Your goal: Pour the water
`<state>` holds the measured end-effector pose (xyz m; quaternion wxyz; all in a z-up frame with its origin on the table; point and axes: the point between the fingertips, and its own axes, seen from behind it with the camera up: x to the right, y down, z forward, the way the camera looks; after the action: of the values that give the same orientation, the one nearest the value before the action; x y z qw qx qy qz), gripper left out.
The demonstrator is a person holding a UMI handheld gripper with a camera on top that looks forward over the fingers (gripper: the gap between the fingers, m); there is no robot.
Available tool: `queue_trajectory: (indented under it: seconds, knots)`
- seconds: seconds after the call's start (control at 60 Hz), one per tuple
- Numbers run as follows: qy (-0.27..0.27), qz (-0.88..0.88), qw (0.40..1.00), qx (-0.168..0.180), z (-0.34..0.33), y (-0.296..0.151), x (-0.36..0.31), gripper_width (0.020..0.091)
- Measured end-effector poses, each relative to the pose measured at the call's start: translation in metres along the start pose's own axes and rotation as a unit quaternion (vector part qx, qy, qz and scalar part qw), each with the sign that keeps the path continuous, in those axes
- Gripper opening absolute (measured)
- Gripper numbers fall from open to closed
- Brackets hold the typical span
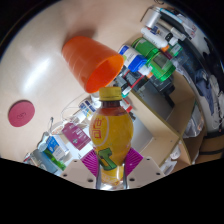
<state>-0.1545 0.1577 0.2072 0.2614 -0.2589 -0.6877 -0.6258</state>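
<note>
A clear bottle (pixel 111 130) of yellow drink with a yellow and pink label and an orange cap stands between my fingers, and my gripper (pixel 111 158) is shut on the bottle, both magenta pads (pixel 133 156) pressing its lower body. The whole view is tilted. Just beyond the bottle's cap lies the mouth of an orange plastic cup (pixel 92 62), which stands on the pale round table (pixel 35 70). The cap end of the bottle points toward the cup's rim. I cannot see any liquid flowing.
A pink round coaster (pixel 21 113) lies on the table to one side. Behind the cup stand a green bottle (pixel 148 47), blue-capped bottles (pixel 160 70) and boxes (pixel 175 110). More packets and a bottle (pixel 52 150) crowd beside my left finger.
</note>
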Motion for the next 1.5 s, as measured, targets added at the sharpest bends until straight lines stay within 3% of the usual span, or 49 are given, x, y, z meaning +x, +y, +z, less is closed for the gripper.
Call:
queue_trajectory:
  seconds: [0.117, 0.217, 0.25, 0.333, 0.433, 0.467, 0.55, 0.633, 0.833, 0.95, 1.1, 1.25, 1.35, 1.5]
  knots:
    - [0.004, 0.085, 0.996, 0.017, 0.001, -0.001, 0.009, 0.0296]
    - [0.019, 0.344, 0.939, -0.022, 0.002, 0.043, 0.022, 0.0296]
    - [0.031, 0.455, 0.890, -0.023, -0.007, 0.053, 0.020, 0.0300]
    - [-0.011, 0.693, 0.720, -0.012, -0.012, 0.066, 0.000, 0.0301]
    - [-0.049, 0.858, 0.511, -0.004, -0.034, 0.039, -0.050, 0.0300]
    - [-0.071, 0.878, 0.473, -0.004, -0.042, 0.042, -0.059, 0.0300]
    - [-0.067, 0.910, 0.410, 0.000, -0.049, 0.009, -0.096, 0.0288]
    - [-0.104, 0.914, 0.392, 0.014, -0.050, -0.011, -0.122, 0.0314]
    - [-0.129, 0.925, 0.355, 0.036, -0.044, -0.050, -0.159, 0.0351]
    - [-0.103, 0.923, 0.366, 0.052, -0.044, -0.048, -0.158, 0.0341]
    - [-0.106, 0.922, 0.369, 0.049, -0.045, -0.049, -0.158, 0.0348]
    - [-0.147, 0.920, 0.361, 0.042, -0.057, -0.056, -0.158, 0.0558]
    - [-0.175, 0.925, 0.336, 0.034, -0.080, -0.052, -0.157, 0.0815]
    - [-0.178, 0.927, 0.331, 0.002, -0.129, -0.026, -0.152, 0.0829]
